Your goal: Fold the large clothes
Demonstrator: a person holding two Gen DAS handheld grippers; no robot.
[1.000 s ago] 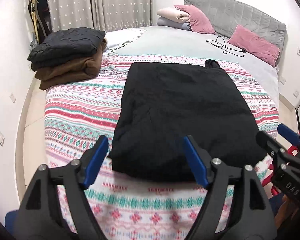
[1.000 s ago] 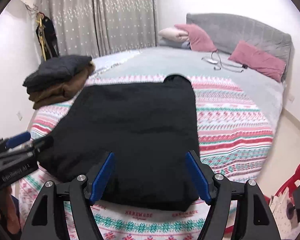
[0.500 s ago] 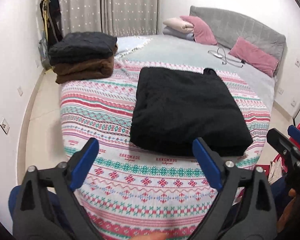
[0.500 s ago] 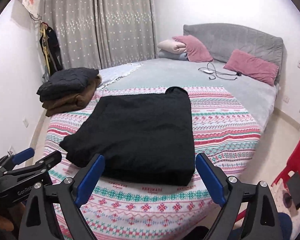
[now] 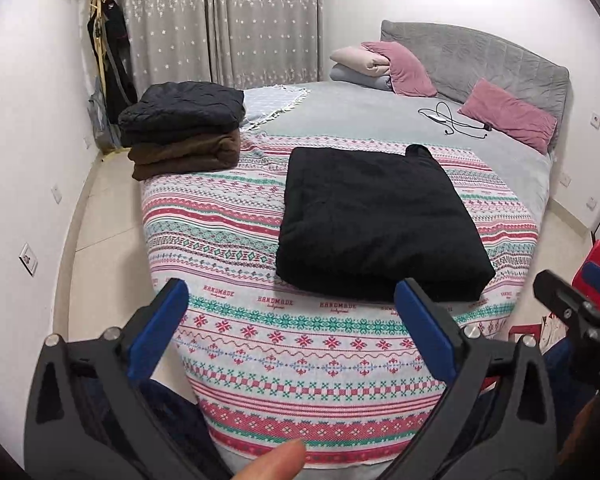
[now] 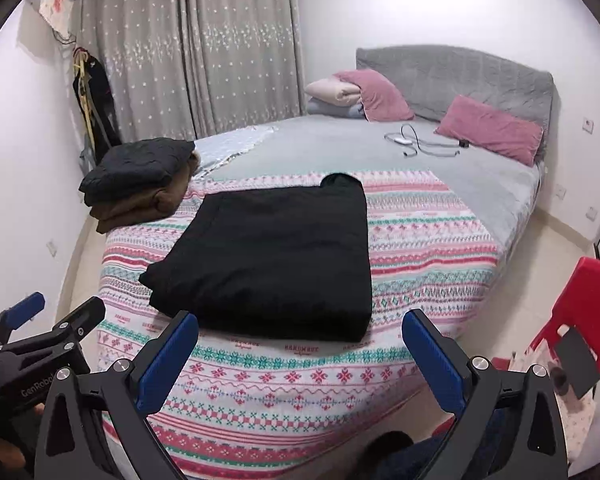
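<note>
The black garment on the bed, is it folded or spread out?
Folded: the black garment lies as a compact thick rectangle with doubled edges on the patterned blanket.

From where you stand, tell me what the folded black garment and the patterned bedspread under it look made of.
The folded black garment looks like thick, matte fabric, perhaps fleece or knit: no sheen, soft rounded edges. The striped pink-and-teal patterned bedspread looks like flat printed or woven cotton, judging by crisp bands and "HANDMADE" lettering; the fibre can't be confirmed.
</note>
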